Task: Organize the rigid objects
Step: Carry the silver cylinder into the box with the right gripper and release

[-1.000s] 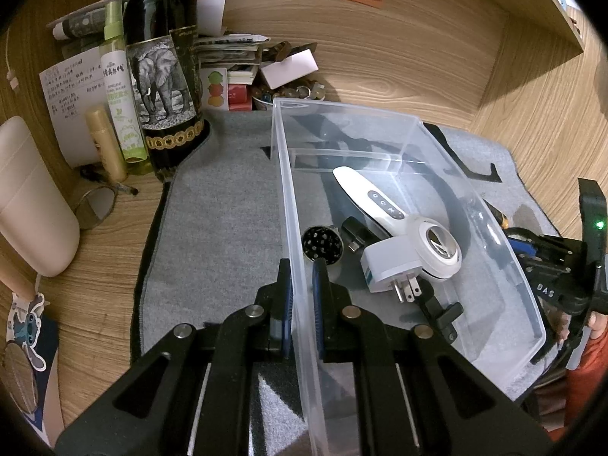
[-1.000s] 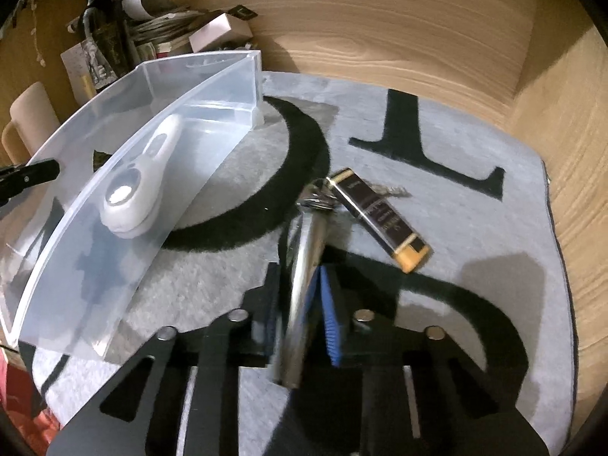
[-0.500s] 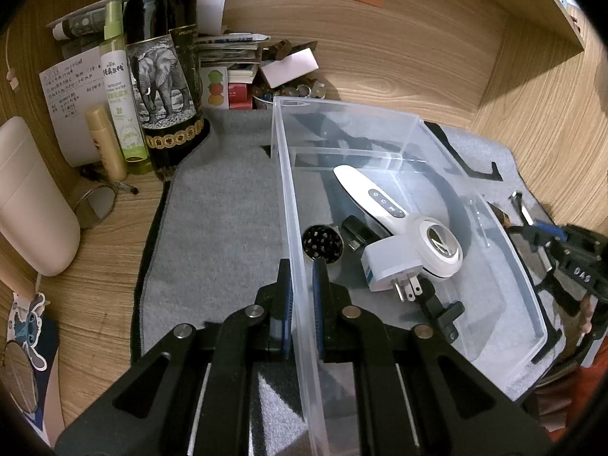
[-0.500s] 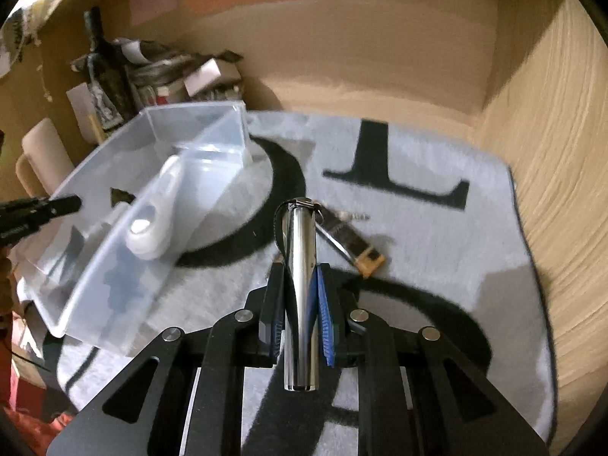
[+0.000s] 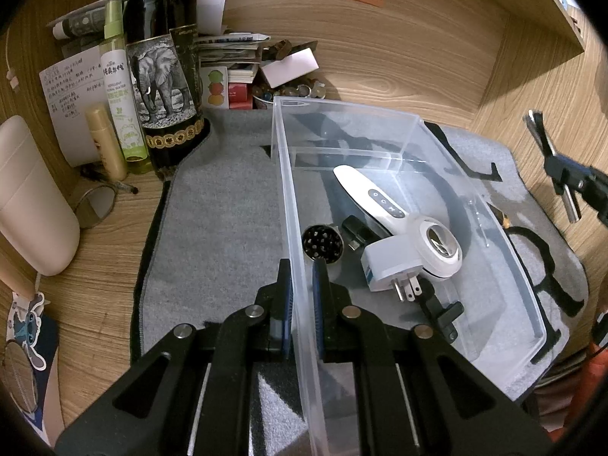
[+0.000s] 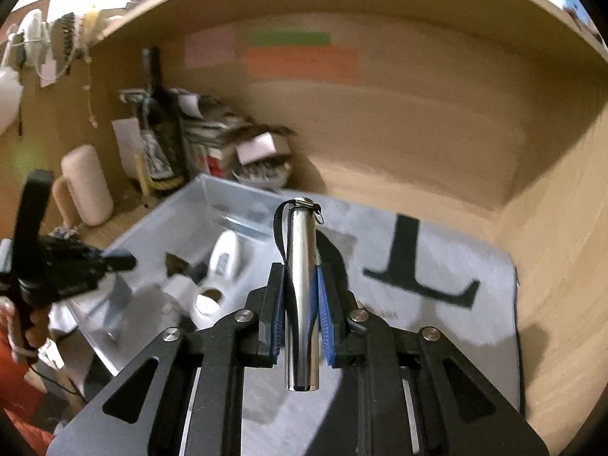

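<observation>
The left gripper (image 5: 302,269) is clenched on the near long wall of the clear rectangular plastic bin (image 5: 437,144), one pad outside and one inside, exactly as it was a second ago. The bin sits on the grey felt mat with black lettering (image 5: 220,205), which covers the wooden bench (image 5: 95,266).

Inside the bin lie a white handheld device with buttons and a round head (image 5: 395,216), a white plug adapter with metal prongs (image 5: 391,266) touching that head at its 8 o'clock, a round black perforated grinder piece (image 5: 323,243) just beside the gripped wall, and a small black clip-like part (image 5: 444,315) toward 5 o'clock. None of these has shifted.

The right gripper (image 6: 300,285) grasps a polished silver metal cylinder with a black loop cord at its tip (image 6: 300,266), holding it about mid-length. A second ago the cylinder was low over the mat, beside a black-and-gold lighter; now it is lifted well clear of the mat and carried toward the bin — in the left view it hangs at 3 o'clock (image 5: 568,199), above and outside the bin's far wall.

At 11 o'clock of the bin stand a dark wine bottle with an elephant label (image 5: 163,76) and a pale green spray bottle (image 5: 121,91), unmoved.
</observation>
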### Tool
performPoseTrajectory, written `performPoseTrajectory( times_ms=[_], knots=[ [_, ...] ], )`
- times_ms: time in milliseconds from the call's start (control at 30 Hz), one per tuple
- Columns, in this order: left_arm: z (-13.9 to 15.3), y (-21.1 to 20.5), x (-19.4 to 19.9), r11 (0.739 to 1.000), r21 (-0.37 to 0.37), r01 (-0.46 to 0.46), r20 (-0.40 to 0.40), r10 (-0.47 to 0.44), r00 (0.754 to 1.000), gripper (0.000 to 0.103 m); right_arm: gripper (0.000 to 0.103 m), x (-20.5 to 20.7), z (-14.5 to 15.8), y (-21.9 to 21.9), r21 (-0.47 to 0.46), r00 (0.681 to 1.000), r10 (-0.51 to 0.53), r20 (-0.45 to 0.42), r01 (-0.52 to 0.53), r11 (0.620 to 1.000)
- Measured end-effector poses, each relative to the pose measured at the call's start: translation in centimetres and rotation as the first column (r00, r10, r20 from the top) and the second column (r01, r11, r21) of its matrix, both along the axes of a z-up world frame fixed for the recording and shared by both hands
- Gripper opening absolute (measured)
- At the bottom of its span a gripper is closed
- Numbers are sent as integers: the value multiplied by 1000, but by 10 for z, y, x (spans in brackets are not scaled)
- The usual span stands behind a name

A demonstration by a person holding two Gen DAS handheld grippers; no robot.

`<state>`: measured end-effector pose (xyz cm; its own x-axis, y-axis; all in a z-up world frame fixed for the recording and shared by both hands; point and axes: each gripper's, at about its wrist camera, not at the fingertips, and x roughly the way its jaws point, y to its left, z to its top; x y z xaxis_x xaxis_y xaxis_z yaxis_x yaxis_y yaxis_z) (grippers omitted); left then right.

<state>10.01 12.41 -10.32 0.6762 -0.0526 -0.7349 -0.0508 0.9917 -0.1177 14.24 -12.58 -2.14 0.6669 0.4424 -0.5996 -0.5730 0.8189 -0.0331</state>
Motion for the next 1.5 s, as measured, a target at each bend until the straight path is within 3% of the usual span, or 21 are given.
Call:
performPoseTrajectory(
  times_ms=[333, 900, 1167, 1367, 1500],
  knots=[
    [0, 1, 0, 1000, 1, 3, 1, -3, 1000, 9, 15, -2, 10, 44, 4, 994, 105, 28, -105, 994],
    [-2, 0, 1, 1000, -9, 9, 5, -9, 1000, 9, 15, 7, -29, 89, -53, 977, 185, -107, -191, 980],
    [-1, 0, 1, 1000, -12, 8, 6, -8, 1000, 9, 15, 11, -22, 78, -40, 982, 154, -113, -159, 986],
    [-1, -1, 1, 1000, -11, 8, 6, -8, 1000, 9, 30, 20, -8, 50, -16, 994, 69, -82, -71, 997],
    [-1, -1, 1, 1000, -12, 8, 6, -8, 1000, 9, 31, 28, -5, 30, -14, 998, 3, -70, -4, 1000]
  ],
)
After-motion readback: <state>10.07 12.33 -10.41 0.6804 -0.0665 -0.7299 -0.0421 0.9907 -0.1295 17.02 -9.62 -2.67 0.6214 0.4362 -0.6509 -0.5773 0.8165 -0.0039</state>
